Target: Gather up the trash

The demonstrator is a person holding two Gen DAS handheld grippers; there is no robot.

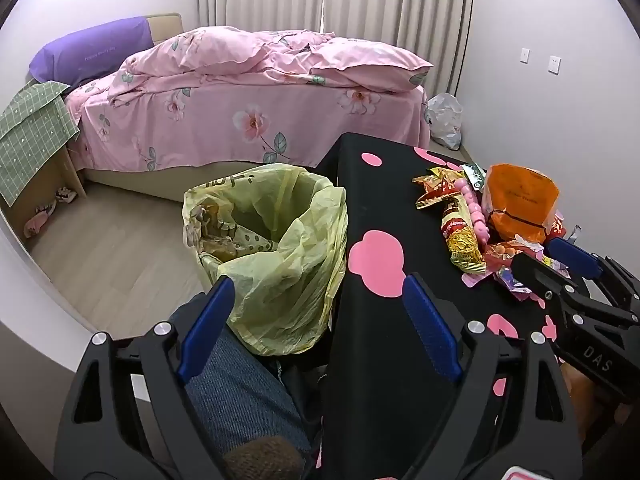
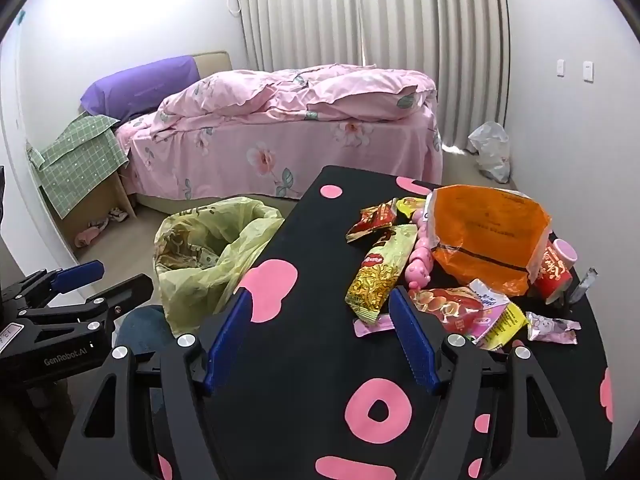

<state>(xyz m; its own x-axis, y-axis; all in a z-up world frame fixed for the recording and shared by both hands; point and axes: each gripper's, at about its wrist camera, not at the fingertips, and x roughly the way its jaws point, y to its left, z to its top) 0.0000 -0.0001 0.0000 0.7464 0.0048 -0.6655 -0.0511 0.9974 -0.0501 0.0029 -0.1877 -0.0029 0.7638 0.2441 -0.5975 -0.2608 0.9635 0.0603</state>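
Trash lies piled on the right of a black table [image 2: 316, 216] with pink spots: an orange bag [image 2: 488, 236], a yellow noodle wrapper [image 2: 380, 272], a red wrapper [image 2: 372, 218], a red snack bag [image 2: 448, 304] and a red cup [image 2: 556, 272]. A bin lined with a yellow-green bag [image 1: 272, 240] stands on the floor by the table's left edge. My left gripper [image 1: 319, 284] is open above the bin's near rim and the table edge, holding nothing. My right gripper [image 2: 319, 296] is open over bare tablecloth, its right finger beside the noodle wrapper's near end.
A bed with pink floral bedding [image 1: 248, 112] fills the back. A nightstand under a green cloth [image 1: 32, 144] stands at far left. A white plastic bag [image 1: 444, 120] lies on the floor by the curtain. A person's jeans-clad leg [image 1: 240, 384] is beside the bin.
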